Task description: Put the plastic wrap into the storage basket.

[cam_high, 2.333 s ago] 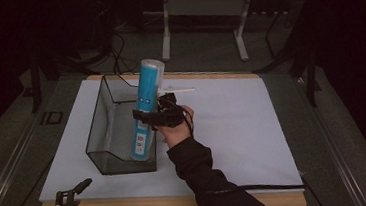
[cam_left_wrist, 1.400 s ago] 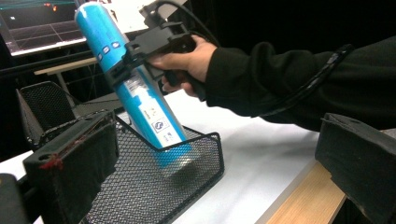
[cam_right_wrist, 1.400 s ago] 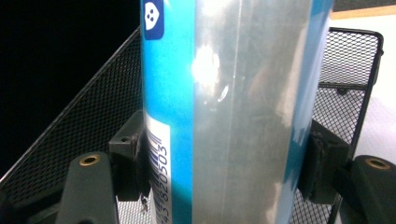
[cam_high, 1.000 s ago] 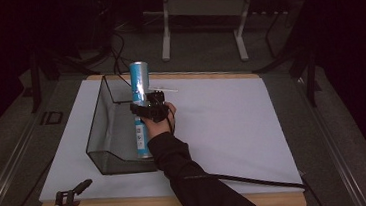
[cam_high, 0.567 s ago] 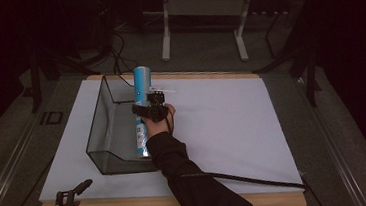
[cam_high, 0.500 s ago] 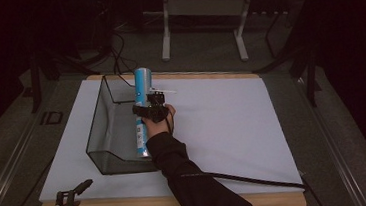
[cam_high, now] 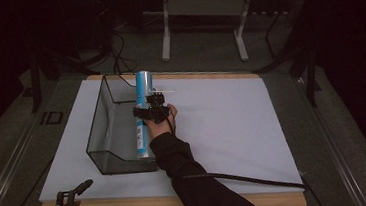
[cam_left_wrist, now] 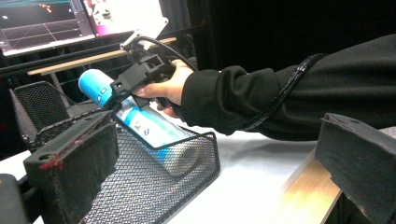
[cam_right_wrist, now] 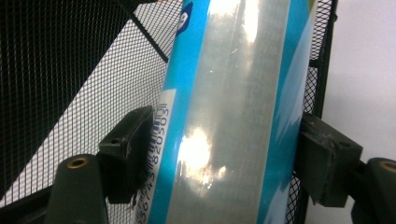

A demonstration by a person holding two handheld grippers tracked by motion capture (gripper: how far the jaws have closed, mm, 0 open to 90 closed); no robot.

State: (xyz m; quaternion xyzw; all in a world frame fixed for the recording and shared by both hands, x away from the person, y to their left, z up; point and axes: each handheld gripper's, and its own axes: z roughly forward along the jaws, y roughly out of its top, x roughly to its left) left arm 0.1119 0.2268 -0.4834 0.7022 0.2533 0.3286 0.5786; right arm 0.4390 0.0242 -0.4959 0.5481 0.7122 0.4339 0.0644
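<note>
A tall blue and silver can (cam_high: pixel 141 94) leans inside a black wire-mesh basket (cam_high: pixel 98 124) on the left half of the table, along the basket's right wall. Its top sticks out above the rim. My right gripper (cam_high: pixel 148 114) is shut on the can's middle. In the right gripper view both pads (cam_right_wrist: pixel 133 151) press the can (cam_right_wrist: pixel 233 107), with basket mesh (cam_right_wrist: pixel 70 56) behind. The left gripper view shows the can (cam_left_wrist: pixel 140 126) slanting down into the basket (cam_left_wrist: pixel 154 196). My left gripper (cam_high: pixel 99 200) is open at the table's front left edge and holds nothing.
A white sheet (cam_high: pixel 232 118) covers the wooden table top (cam_high: pixel 260 202). The right gripper's black cable (cam_high: pixel 248 180) trails across the sheet's near right. A metal stand (cam_high: pixel 202 6) is on the floor beyond the table, with screens (cam_left_wrist: pixel 70 18) behind the basket.
The right hand shifted left and lowered the can deeper into the basket, turning it from a rightward tilt to nearly upright. The left gripper stayed put.
</note>
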